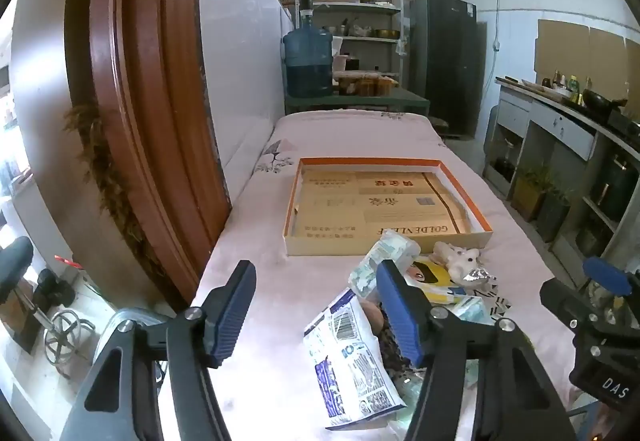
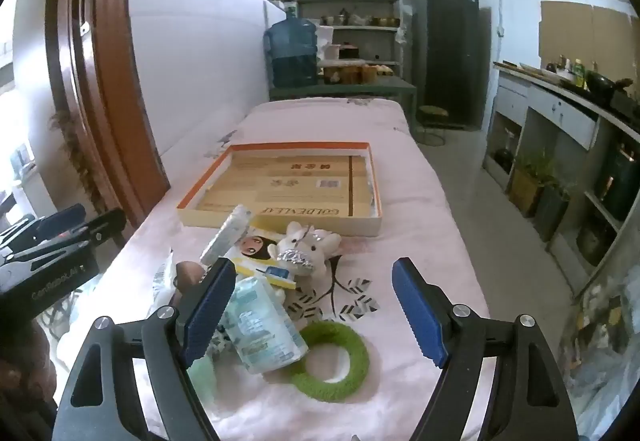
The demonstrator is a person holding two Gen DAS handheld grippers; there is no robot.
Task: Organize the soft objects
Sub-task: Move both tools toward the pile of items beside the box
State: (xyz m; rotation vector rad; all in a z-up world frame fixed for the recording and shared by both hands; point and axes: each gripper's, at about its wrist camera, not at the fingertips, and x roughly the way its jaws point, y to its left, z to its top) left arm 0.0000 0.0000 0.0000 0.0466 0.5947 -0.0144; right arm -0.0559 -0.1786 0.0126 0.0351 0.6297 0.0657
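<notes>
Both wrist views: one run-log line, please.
left gripper open, empty | right gripper open, empty | shallow orange-rimmed cardboard box empty | fuzzy green ring, white plush rabbit unsorted

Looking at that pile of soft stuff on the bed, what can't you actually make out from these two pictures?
- Brown object: right wrist view, mostly behind the right gripper's finger.
- Blue-and-white packet: left wrist view, print too blurred to read.
- Pale green item: right wrist view, mostly hidden by that finger and the tissue pack.
</notes>
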